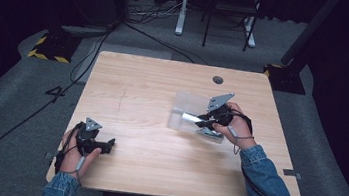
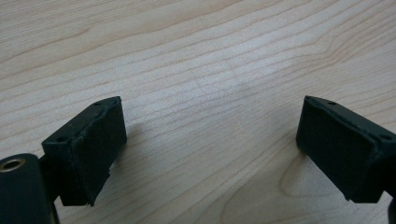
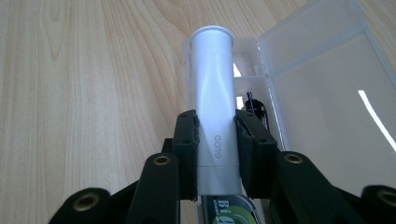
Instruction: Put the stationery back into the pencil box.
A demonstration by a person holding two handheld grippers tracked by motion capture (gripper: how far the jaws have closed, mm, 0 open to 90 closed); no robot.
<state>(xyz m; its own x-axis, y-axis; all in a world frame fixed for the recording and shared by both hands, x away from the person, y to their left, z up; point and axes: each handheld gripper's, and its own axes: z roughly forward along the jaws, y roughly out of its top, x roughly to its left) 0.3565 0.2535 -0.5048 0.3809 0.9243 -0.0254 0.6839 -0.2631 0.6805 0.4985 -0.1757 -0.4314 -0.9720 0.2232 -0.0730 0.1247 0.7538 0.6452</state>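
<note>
In the high view, the right tongs (image 1: 203, 120) pinch a white tube (image 1: 190, 116) over a clear plastic box (image 1: 186, 110) that lies toward the right edge of the counter (image 1: 152, 100), its lid swung open toward the far edge. The step in hand looks like setting the tube into or lifting it out of the box. To do it well, keep the tube lying along the box's length, move it slowly past the walls, and hold the squeeze until the tube rests on something. The right hand (image 1: 237, 126) comes in from the right edge, wrist bent, tongs pointing left across the counter. The left tongs (image 1: 106, 145) rest low near the near-left corner, well apart from the box, with the left hand (image 1: 75, 154) wrapped around the grip.

In the left gripper view, the left tongs (image 2: 210, 149) are spread wide over bare wood, with nothing between the pads.

In the right gripper view, the right tongs (image 3: 217, 149) are pressed on both sides of the white tube (image 3: 212, 93), gripping its lower half; the flanged end points away from the camera. The clear box (image 3: 322, 79) lies beneath and to the right, lid open, and a small dark item (image 3: 254, 105) sits in one compartment. A green-labelled part (image 3: 229, 210) shows at the tube's near end. The box could slide if the tube catches a divider, so the idle hand might steady it.
</note>
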